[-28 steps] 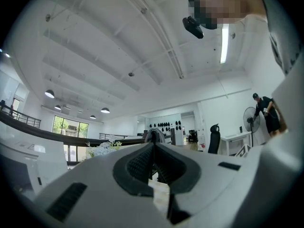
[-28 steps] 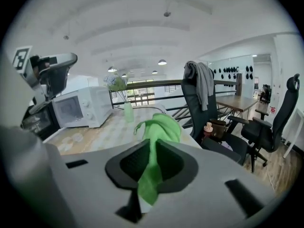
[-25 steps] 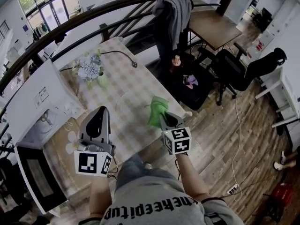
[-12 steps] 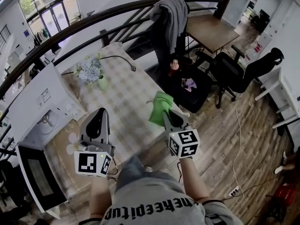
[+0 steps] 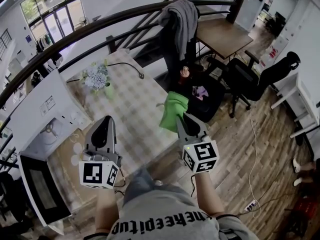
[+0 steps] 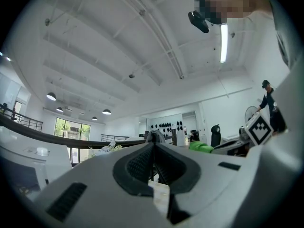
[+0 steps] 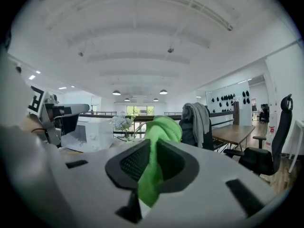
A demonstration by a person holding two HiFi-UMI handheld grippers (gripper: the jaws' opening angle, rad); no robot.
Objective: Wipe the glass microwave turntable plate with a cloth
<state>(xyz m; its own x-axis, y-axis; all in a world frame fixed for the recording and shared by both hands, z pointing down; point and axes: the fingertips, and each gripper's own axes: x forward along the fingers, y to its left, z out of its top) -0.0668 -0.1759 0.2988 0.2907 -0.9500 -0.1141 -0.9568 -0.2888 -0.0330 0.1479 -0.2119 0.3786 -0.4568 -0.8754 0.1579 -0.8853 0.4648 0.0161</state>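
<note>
My right gripper (image 5: pixel 181 115) is shut on a bright green cloth (image 5: pixel 173 111), held up beside the right edge of the checkered table (image 5: pixel 131 91). In the right gripper view the cloth (image 7: pixel 160 127) bunches up out of the shut jaws (image 7: pixel 153 144). My left gripper (image 5: pixel 105 120) hovers over the near part of the table with its jaws closed together and nothing between them; the left gripper view shows the same (image 6: pixel 153 145). I cannot make out the glass turntable plate against the checkered tablecloth.
A white microwave (image 5: pixel 37 116) stands at the table's left, its door (image 5: pixel 42 196) swung open toward me. A vase of flowers (image 5: pixel 96 77) and a cable (image 5: pixel 125 64) lie at the far end. Right of the table are a jacket-draped chair (image 5: pixel 181 14) and an office chair (image 5: pixel 247 74).
My right gripper has carried the green cloth to the right, from over the table to past its right edge. The left gripper has stayed still.
</note>
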